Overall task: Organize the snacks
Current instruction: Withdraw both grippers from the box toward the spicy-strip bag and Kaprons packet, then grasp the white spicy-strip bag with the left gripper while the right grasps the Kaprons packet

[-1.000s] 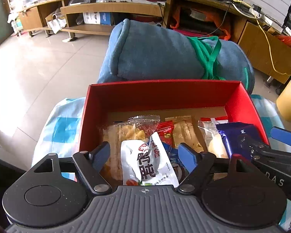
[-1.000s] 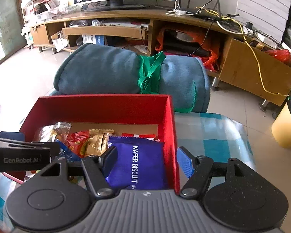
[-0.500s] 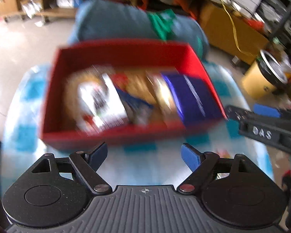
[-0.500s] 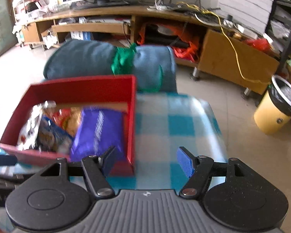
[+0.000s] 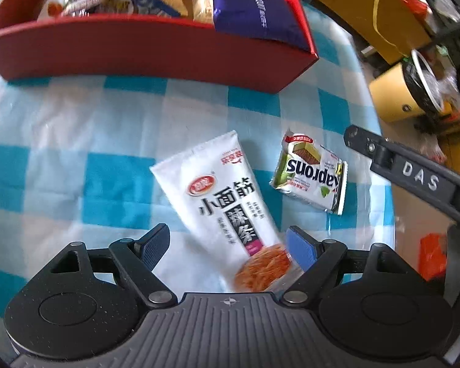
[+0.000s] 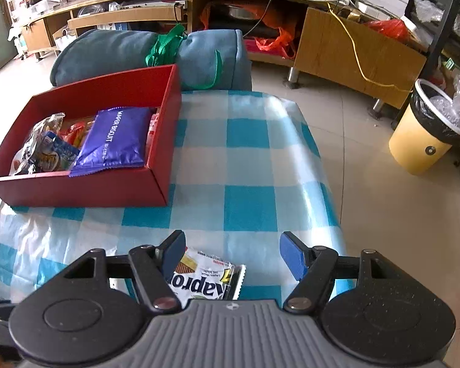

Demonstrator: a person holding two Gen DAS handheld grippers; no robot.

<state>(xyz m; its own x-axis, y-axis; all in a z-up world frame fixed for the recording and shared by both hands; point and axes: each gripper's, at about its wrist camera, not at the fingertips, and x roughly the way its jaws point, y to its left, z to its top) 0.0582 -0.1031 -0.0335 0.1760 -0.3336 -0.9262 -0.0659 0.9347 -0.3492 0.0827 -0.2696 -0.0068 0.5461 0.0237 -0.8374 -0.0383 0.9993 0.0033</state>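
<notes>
A red box (image 5: 156, 49) (image 6: 165, 141) holds several snack packets, among them a purple wafer biscuit bag (image 5: 254, 15) (image 6: 113, 138). On the blue checked cloth lie a white noodle-snack packet (image 5: 227, 208) and a green Kaprons wafer packet (image 5: 312, 174) (image 6: 205, 279). My left gripper (image 5: 228, 245) is open above the white packet's lower end. My right gripper (image 6: 233, 254) is open just above the Kaprons packet; it also shows in the left wrist view (image 5: 414, 178).
A rolled blue blanket (image 6: 144, 52) lies behind the box. A yellow bin (image 6: 426, 132) stands on the floor to the right, beyond the table's right edge (image 6: 331, 190). Wooden shelving (image 6: 337, 40) runs along the back.
Both grippers have pulled back from the red box toward the near side of the table and tilted down. The two loose packets have come into view under them.
</notes>
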